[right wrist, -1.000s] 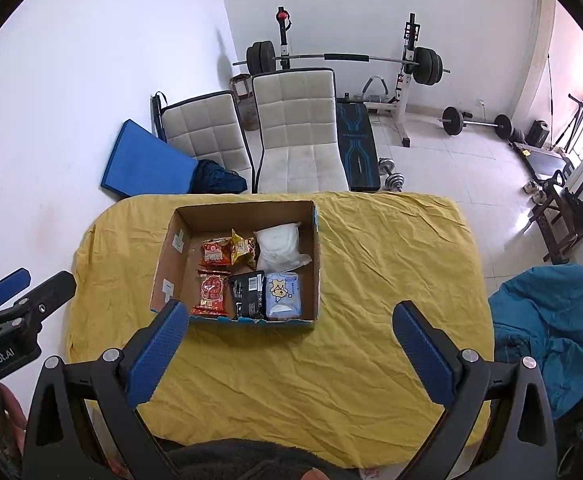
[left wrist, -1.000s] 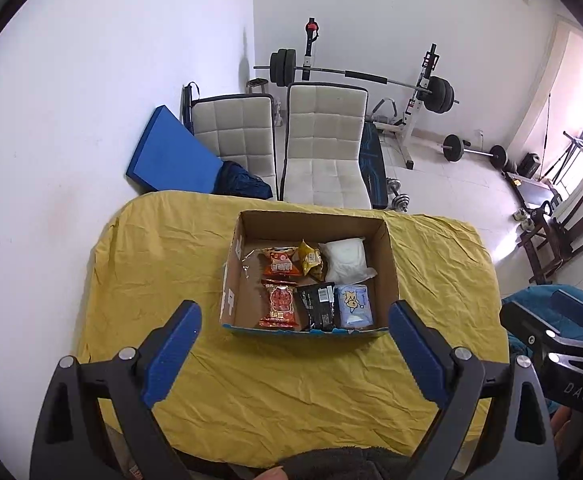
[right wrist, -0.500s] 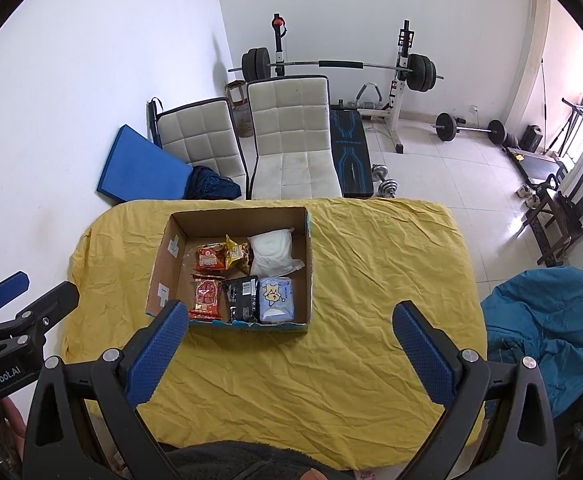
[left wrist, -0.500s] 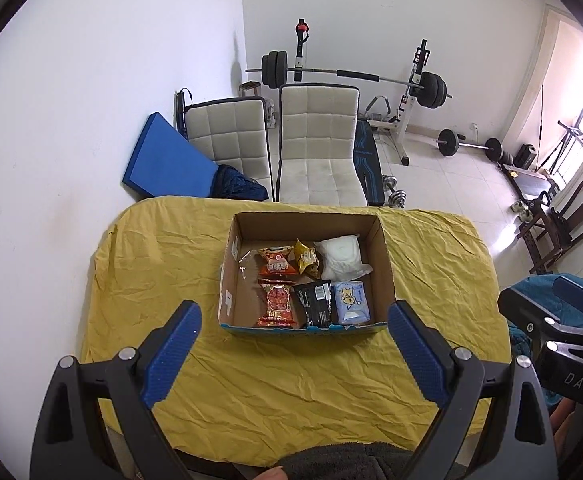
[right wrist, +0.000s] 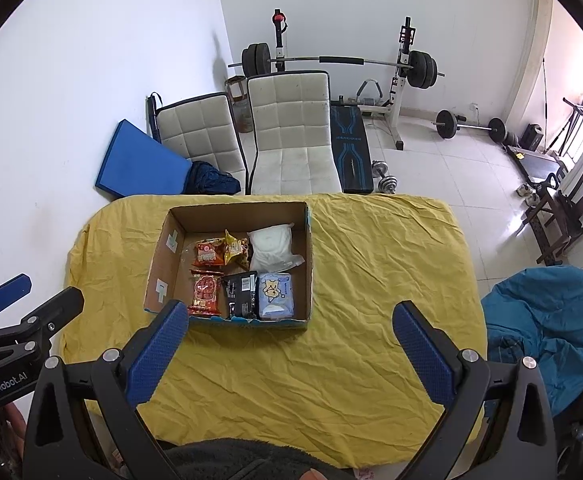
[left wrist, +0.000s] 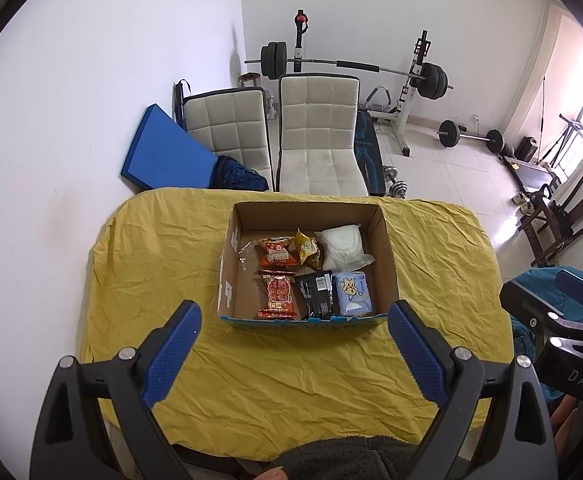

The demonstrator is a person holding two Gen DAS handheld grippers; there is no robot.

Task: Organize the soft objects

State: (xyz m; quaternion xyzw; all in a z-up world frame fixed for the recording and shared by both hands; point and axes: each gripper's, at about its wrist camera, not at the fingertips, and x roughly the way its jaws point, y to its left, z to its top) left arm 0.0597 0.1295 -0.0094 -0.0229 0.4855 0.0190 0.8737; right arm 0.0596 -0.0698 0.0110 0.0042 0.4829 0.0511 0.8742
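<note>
Above a yellow-draped desk [left wrist: 291, 360]: left gripper [left wrist: 291, 344] and right gripper [right wrist: 291, 344], fingers [right wrist: 159, 352] apart, near a box [left wrist: 387, 256] holding 6 packets.

Matt cardboard box [left wrist: 387, 264], crinkled yellow cloth [left wrist: 291, 364], glossy plastic packets [left wrist: 277, 294]

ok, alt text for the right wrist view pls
An open cardboard box of soft packets sits on a yellow-covered table, with the open, empty right gripper above the near edge. The left gripper shows at left; gym gear behind.
</note>
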